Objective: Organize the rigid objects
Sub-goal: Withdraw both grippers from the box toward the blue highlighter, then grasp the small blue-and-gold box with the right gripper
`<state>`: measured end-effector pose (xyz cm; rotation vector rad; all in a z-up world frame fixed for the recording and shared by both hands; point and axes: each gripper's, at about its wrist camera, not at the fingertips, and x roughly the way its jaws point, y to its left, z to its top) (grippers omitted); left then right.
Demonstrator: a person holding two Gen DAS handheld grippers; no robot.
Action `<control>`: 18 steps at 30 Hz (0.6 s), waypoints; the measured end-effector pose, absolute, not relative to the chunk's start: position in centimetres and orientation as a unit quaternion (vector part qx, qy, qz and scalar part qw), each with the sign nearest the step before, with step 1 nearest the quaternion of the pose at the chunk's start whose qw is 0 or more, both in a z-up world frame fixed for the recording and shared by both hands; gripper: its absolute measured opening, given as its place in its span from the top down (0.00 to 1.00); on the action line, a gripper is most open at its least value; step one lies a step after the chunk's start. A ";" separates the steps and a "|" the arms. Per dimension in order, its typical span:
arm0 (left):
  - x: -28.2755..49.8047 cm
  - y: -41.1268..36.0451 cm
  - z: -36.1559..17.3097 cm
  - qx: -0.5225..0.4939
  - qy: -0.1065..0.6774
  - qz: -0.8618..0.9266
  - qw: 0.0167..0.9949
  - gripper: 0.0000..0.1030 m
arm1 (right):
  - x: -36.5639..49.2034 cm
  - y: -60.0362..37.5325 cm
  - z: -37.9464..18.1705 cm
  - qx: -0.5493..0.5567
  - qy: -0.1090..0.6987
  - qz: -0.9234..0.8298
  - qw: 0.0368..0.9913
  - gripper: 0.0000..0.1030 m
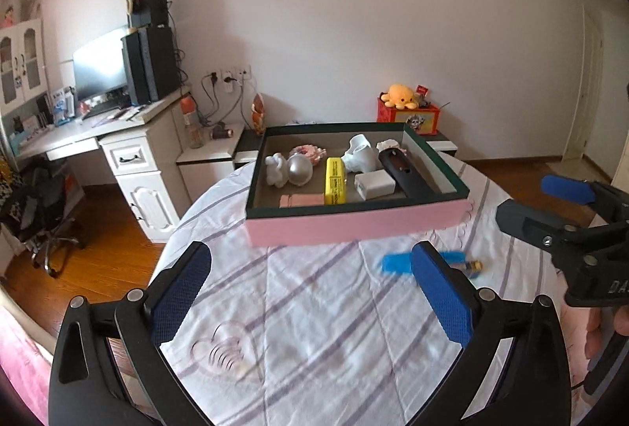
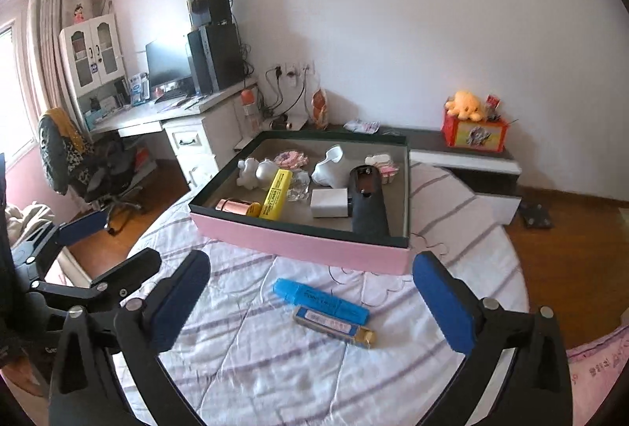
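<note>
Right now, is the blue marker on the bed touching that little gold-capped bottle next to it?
Touching. In the right wrist view the blue marker and the bottle lie side by side on the bedspread, with no gap showing along their shared edge.

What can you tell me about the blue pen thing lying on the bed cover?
The blue highlighter is a chunky marker that looks like bright blue plastic, with dark writing along its side that is too small to read. It lies flat and slanted on the striped white cover, outside the pink box. A small flat bottle with a gold cap lies right alongside it, apparently touching. Nothing grips it.
</note>
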<state>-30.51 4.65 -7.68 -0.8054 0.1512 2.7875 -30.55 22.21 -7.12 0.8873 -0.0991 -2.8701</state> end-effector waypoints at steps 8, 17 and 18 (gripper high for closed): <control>-27.3 3.1 -7.2 -0.262 0.044 0.959 0.101 0.00 | -26.9 21.1 -8.2 0.289 -0.030 -0.955 0.059 0.00; -26.5 2.9 -7.4 -0.263 0.050 0.958 0.102 0.00 | -25.6 21.7 -8.7 0.293 -0.036 -0.954 0.045 0.00; -26.5 2.9 -7.4 -0.263 0.050 0.958 0.103 0.00 | -25.6 21.8 -8.7 0.293 -0.037 -0.954 0.046 0.00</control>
